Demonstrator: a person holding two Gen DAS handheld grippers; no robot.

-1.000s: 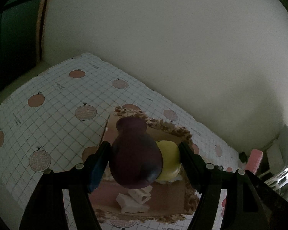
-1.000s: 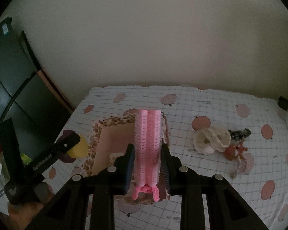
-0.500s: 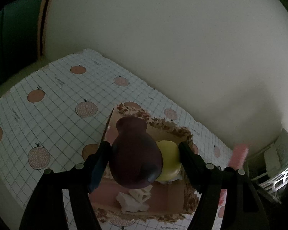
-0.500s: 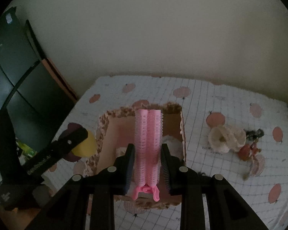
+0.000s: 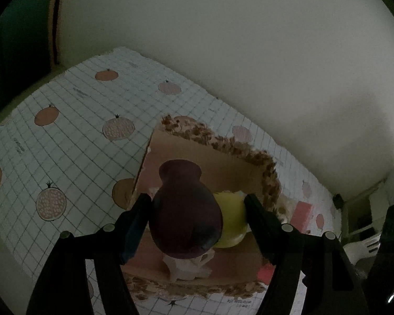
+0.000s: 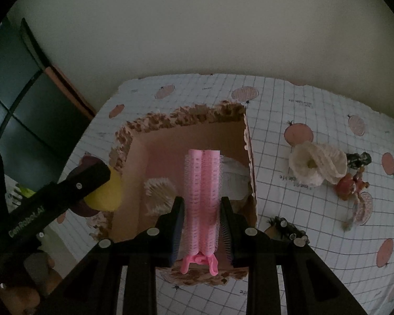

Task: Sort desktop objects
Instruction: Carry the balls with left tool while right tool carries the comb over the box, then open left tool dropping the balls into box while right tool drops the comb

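My left gripper (image 5: 197, 207) is shut on a dark purple and yellow makeup sponge pair (image 5: 186, 215), held above the near-left part of the open cardboard box (image 5: 223, 162). My right gripper (image 6: 201, 210) is shut on a pink hair roller clip (image 6: 202, 191), held over the middle of the same box (image 6: 186, 136). In the right wrist view the left gripper (image 6: 65, 191) shows at the box's left rim with the yellow sponge (image 6: 105, 191). A white comb-like item (image 6: 159, 191) and a white cloth (image 6: 233, 176) lie inside the box.
On the gridded fruit-print tablecloth (image 6: 302, 110), right of the box, lie a cream shell-like flower (image 6: 315, 165), a small red figure (image 6: 350, 183), a dark item (image 6: 358, 158) and a dark beaded piece (image 6: 286, 225). A wall stands behind. A dark cabinet (image 6: 13, 84) is at left.
The right gripper has moved left and forward with the pink roller clip, from beside the box to over its middle. The left gripper has held the sponges over the box.
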